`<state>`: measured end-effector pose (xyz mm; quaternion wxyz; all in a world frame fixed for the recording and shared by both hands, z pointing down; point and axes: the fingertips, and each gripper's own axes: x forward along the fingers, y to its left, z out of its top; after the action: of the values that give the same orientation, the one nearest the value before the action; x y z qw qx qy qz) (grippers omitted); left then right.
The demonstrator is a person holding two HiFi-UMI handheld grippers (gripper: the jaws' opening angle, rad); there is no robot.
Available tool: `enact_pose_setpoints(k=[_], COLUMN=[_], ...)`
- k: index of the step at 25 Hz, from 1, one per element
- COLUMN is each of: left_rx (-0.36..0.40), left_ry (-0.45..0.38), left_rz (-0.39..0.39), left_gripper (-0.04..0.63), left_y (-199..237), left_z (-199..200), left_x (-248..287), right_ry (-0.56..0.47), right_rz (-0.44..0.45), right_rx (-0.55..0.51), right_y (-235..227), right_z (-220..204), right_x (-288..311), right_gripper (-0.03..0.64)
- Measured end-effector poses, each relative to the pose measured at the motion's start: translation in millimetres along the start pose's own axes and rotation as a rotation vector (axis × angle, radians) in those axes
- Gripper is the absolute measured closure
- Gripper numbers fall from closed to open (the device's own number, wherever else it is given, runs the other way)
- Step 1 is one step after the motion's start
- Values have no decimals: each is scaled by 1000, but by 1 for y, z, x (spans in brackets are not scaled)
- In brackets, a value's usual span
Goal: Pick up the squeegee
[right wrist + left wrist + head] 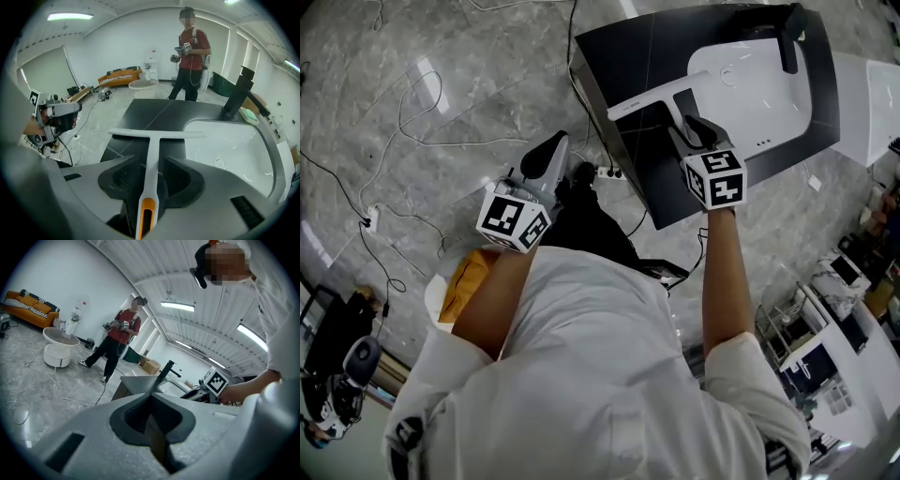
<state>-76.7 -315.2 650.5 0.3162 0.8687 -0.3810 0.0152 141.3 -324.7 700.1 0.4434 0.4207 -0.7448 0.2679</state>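
Observation:
A white squeegee with an orange slot in its handle lies on the black counter, its blade across the far end. My right gripper points steeply down over the handle. In the right gripper view the squeegee handle runs between the two dark pads of the right gripper, with a narrow gap on each side, so the jaws stand open around it. My left gripper hangs left of the counter over the floor. In its own view the left gripper has its pads meeting, empty.
A white sink basin with a black faucet fills the counter's right part. Cables and a power strip lie on the marble floor. A person in a red shirt stands beyond the counter, near a round white table.

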Motion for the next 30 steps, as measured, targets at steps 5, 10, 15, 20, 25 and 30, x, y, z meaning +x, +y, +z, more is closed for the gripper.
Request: enact_pose_setpoints(k=[5,10,15,20,25,30], left_rx=[-21,-30,-36,-36,-25,-1], left_ry=[-14,-27,-35,-53,-67,-82], left_rz=[24,39,44,46,40,29], left_gripper=[583,583,583,583,583,583], left_y=[12,19,18,13,7,-3], left_z=[-2,-4,-5,-4,-1,8], left_x=[-6,-13,-24,-33,-43,-47], right_ry=[54,85,88,65,14,-74], right_rz=[-16,-19,-33,-59,-89,-114], right_rx=[-9,-5,-8,14,38,26], right_y=[-2,-1,-1,-4,-8,-5], right_z=[-5,-11,-11,-13,-12,7], right_x=[7,11,11,8,-7,-34], right_gripper=[486,526,529,535,537,537])
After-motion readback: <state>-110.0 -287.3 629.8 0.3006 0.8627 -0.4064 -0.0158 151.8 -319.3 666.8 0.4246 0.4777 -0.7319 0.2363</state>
